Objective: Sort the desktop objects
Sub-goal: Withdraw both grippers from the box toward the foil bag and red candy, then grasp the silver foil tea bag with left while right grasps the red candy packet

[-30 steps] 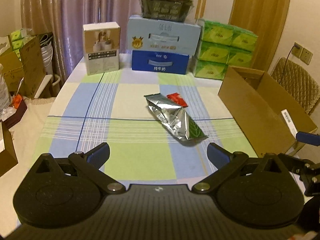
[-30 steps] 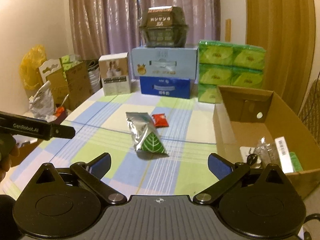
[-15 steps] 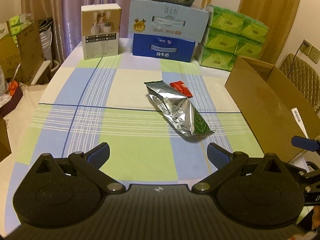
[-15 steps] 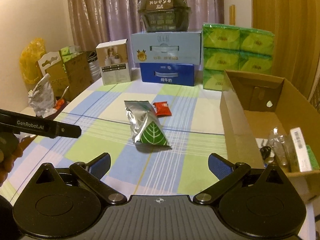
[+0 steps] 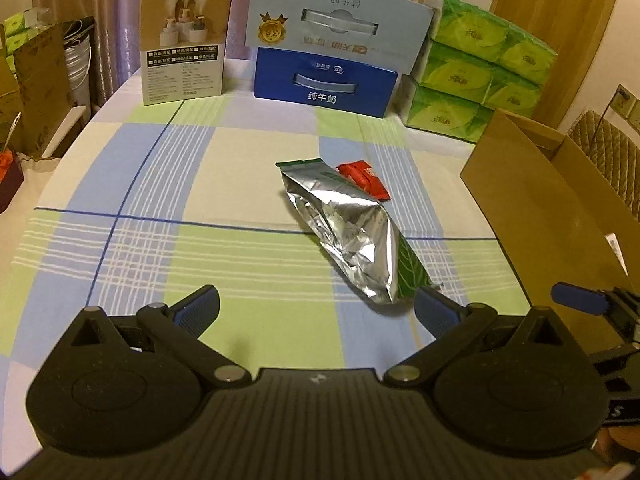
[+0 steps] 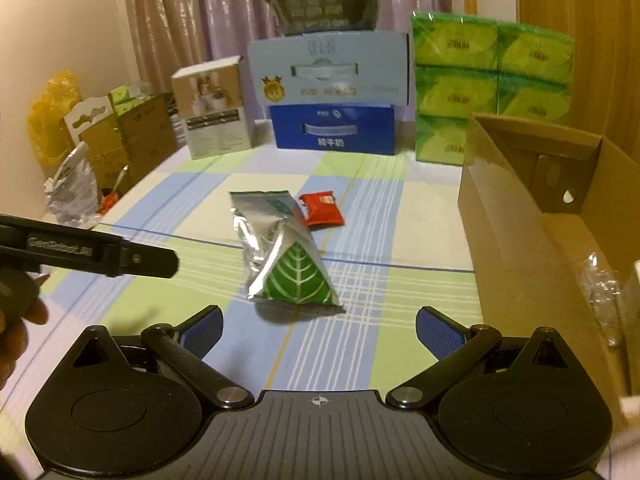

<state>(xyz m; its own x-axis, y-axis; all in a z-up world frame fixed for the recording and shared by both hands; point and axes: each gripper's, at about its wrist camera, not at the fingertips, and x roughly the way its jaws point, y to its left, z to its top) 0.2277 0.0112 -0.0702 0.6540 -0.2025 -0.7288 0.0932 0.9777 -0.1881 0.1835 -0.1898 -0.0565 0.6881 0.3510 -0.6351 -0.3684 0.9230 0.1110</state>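
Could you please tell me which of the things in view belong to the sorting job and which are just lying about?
Belong to the job:
silver foil pouch
red packet
cardboard box
left gripper and right gripper, both open

Lying about:
blue milk carton
green tissue packs
white product box

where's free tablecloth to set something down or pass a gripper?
Free: the wide stretch left of the silver pouch, back to the white box, and the strip between pouch and cardboard box. Crowded: the back edge, with the blue carton and green tissue packs; the red packet touches the pouch.
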